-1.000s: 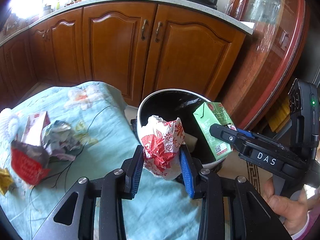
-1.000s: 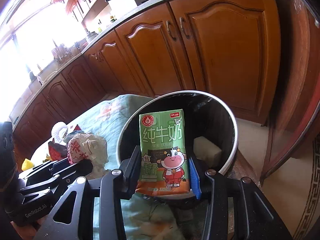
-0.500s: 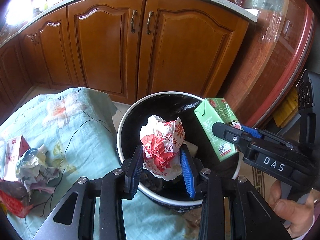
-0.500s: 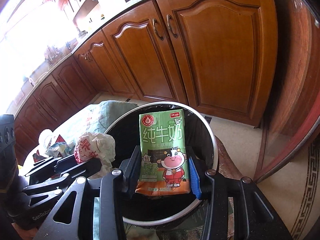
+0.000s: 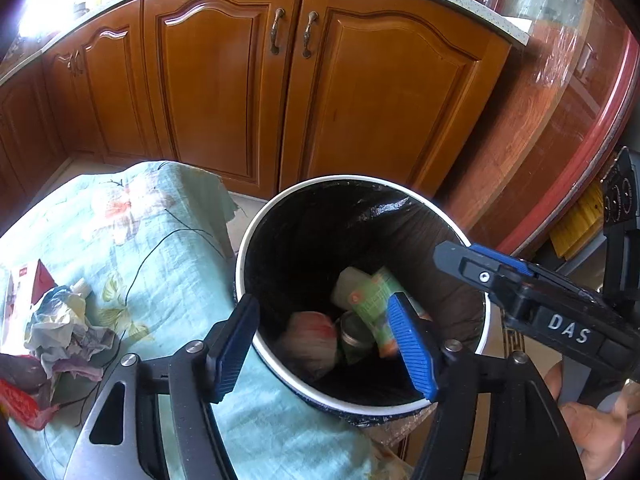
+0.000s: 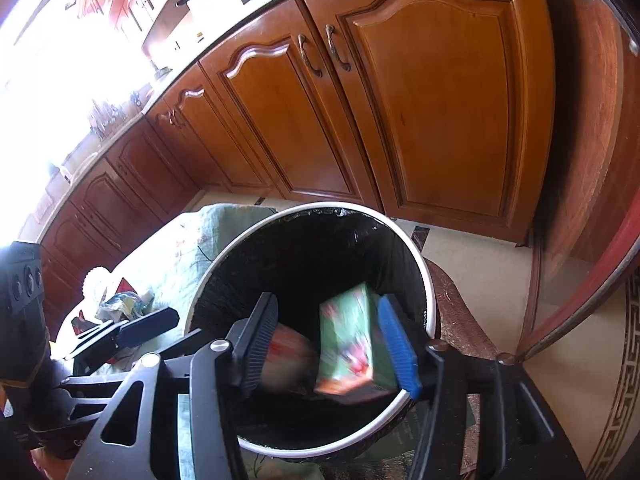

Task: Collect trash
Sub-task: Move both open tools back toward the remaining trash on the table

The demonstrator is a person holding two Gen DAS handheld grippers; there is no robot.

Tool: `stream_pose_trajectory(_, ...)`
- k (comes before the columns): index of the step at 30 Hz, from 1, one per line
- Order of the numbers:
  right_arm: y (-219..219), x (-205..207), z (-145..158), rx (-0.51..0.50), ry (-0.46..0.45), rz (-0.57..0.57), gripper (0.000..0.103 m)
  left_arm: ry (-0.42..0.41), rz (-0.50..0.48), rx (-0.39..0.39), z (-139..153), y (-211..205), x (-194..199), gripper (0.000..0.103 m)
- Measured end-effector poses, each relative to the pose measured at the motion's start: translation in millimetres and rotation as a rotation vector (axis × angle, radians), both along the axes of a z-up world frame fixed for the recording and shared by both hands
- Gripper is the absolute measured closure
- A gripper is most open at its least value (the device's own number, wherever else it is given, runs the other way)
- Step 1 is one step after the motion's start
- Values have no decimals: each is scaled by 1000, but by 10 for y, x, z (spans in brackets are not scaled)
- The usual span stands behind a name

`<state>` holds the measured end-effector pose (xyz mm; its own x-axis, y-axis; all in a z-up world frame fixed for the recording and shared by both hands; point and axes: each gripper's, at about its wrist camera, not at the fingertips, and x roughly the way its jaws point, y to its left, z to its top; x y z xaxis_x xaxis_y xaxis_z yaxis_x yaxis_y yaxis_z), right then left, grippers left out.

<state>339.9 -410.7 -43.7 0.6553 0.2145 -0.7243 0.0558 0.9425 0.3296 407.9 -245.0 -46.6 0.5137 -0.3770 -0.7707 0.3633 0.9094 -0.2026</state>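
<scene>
A round bin (image 5: 412, 194) with a white rim and black liner stands beside the table. Both grippers hover over it, open and empty. My left gripper (image 5: 324, 350) is above the bin's near side; my right gripper (image 6: 328, 344) is above it too and shows in the left wrist view (image 5: 480, 270). The green milk carton (image 6: 346, 340) is blurred, dropping inside the bin, and shows in the left wrist view (image 5: 374, 300). The red-and-white crumpled wrapper (image 5: 310, 340) is also inside the bin, blurred. More trash lies on the table: crumpled paper (image 5: 66, 332) and a red packet (image 5: 18, 400).
The table has a pale green floral cloth (image 5: 160, 240). Wooden cabinet doors (image 5: 248, 92) stand behind the bin. A red-rimmed wooden surface (image 5: 580, 152) curves at the right. Tiled floor (image 6: 480, 256) lies beyond the bin.
Both grippers have opened over the bin. The wrapper has left the left gripper and the milk carton has left the right gripper; both are falling into the bin.
</scene>
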Motion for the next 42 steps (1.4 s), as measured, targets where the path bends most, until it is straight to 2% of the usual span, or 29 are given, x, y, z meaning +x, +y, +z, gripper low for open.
stream_pose_trajectory(4,6,-68,58,22,-22,-4,43,-7,16,-16,29,102,-91,35)
stream_pose_trajectory(8,82,-186,108,38,-53,7,32,-17,43,-35,50,266,-262,35)
stream_pose_trajectory(18,579,-546,24,88,-82,67,18,-22,145,-70,30,852,-849,35)
stream_pose_trajectory(26,1079,-694,-84,105,-60,155,18,-23,229,-70,6,1327,-1274,35)
stream_pose_trajectory(42,1757,-736,-203,107,-45,259,18,-25,403,-85,1,2217,-1731,35)
